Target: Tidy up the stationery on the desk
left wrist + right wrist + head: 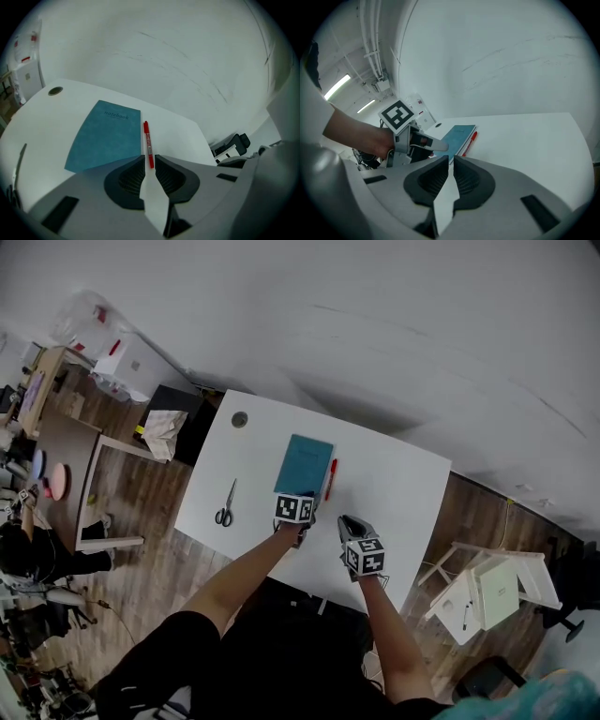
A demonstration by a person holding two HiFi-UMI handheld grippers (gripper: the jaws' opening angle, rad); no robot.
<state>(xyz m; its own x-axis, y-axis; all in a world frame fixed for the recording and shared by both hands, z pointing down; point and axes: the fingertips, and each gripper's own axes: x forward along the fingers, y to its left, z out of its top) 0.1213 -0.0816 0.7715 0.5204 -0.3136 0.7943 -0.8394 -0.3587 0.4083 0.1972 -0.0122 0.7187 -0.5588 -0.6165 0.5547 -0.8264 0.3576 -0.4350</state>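
A teal notebook (303,465) lies flat and closed near the middle of the white desk (394,493), its cover up and the word "notebook" printed near the far end. A red pen (330,479) lies just beside the notebook's right long edge, running parallel to it; I cannot tell whether the two touch. A pair of scissors (226,505) rests well to the left of the notebook, blades together and pointing away from me, dark handles toward me. Farther off, beyond the notebook's far left corner, a small round dark cap (240,419) sits in the desk top.

My left tongs (149,157) hang just above the notebook's near end, angled down. Their jaws stand slightly apart with nothing between them; through the gap I see the near end of the red pen, lying on the desk past the tips. My right tongs (451,159) are to the right of the notebook and nearer to me, over bare desk. Their jaws are almost together, only a thin slit between the ribbed pads, and they grip nothing. From the right gripper view, my left hand and its marker cube show to the left, with the notebook and pen beyond.

To the notebook's right, off the desk, a white chair (487,592) stands on the wooden floor (150,549).
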